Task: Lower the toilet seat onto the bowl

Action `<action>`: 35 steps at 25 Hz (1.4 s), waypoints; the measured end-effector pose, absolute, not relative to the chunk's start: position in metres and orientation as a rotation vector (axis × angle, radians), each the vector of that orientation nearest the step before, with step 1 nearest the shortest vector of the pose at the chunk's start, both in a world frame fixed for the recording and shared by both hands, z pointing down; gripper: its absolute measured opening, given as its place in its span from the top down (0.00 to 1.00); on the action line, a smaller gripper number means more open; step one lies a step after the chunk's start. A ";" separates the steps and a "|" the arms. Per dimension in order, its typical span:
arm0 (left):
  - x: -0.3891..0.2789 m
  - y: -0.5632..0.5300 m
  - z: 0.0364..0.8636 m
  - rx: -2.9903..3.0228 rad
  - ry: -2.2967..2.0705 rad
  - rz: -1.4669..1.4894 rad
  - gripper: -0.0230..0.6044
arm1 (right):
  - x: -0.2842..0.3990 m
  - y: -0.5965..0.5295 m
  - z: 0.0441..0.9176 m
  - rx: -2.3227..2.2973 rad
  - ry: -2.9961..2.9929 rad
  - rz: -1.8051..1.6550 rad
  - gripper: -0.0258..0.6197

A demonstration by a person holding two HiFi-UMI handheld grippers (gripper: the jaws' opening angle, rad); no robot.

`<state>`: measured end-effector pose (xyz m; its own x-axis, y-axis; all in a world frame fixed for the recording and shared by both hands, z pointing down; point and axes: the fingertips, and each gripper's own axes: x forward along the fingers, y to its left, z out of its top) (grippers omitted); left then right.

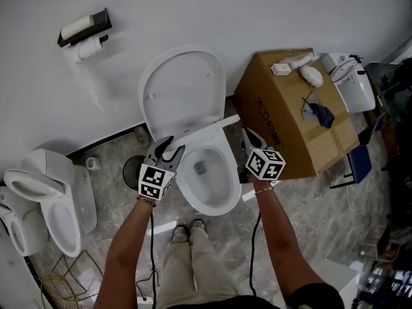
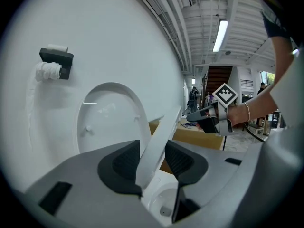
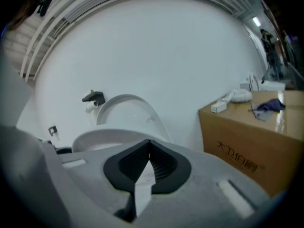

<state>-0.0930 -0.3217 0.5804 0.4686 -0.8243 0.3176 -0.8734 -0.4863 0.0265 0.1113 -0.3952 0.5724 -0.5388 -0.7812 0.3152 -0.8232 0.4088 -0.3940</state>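
Marbled floor [image 1: 322, 224] carries toilet [image 1: 219, 199], cardboard box [image 1: 290, 114] (second toilet [image 1: 58, 217] at left).

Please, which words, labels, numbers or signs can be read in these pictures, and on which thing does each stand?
"大" followed by a few more Chinese characters, dark print on the side of the cardboard box: only the first looks clear, the rest are too blurred.
Marker cubes: black-and-white square patterns, no words.
Small white packet on the box: print, if any, too small to read.
Nothing else is readable.

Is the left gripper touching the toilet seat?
Touching. The left gripper view shows the toilet seat running between the fingers of the left gripper, pressed against both.
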 end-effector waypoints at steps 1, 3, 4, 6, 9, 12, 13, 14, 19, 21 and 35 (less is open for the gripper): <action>-0.090 -0.317 0.583 2.541 -1.463 0.412 0.71 | 0.115 -0.389 0.575 1.452 -2.586 0.900 0.95; -0.083 -0.307 0.586 2.563 -1.433 0.447 0.71 | 0.126 -0.379 0.581 1.428 -2.614 1.186 0.95; -0.080 -0.303 0.587 2.575 -1.421 0.460 0.71 | 0.133 -0.375 0.584 1.426 -2.622 1.337 0.95; -0.072 -0.293 0.591 2.597 -1.398 0.489 0.71 | 0.148 -0.369 0.584 1.434 -2.635 1.573 0.95; -0.061 -0.274 0.600 2.623 -1.358 0.544 0.71 | 0.163 -0.358 0.588 1.427 -2.623 1.654 0.95; -0.052 -0.256 0.611 2.642 -1.322 0.614 0.70 | 0.158 -0.343 0.589 1.293 -2.665 1.692 0.93; -0.049 -0.251 0.615 2.646 -1.312 0.633 0.70 | 0.156 -0.338 0.589 1.239 -2.690 1.745 0.90; -0.045 -0.245 0.619 2.651 -1.301 0.651 0.70 | 0.157 -0.335 0.591 1.206 -2.702 1.796 0.89; -0.028 -0.221 0.634 2.675 -1.248 0.719 0.69 | 0.178 -0.318 0.619 1.122 -2.634 2.042 0.78; -0.024 -0.213 0.640 2.668 -1.240 0.731 0.68 | 0.182 -0.310 0.628 1.096 -2.601 2.091 0.73; 0.012 -0.158 0.694 2.717 -1.069 0.942 0.67 | 0.174 -0.286 0.671 1.022 -2.465 2.145 0.64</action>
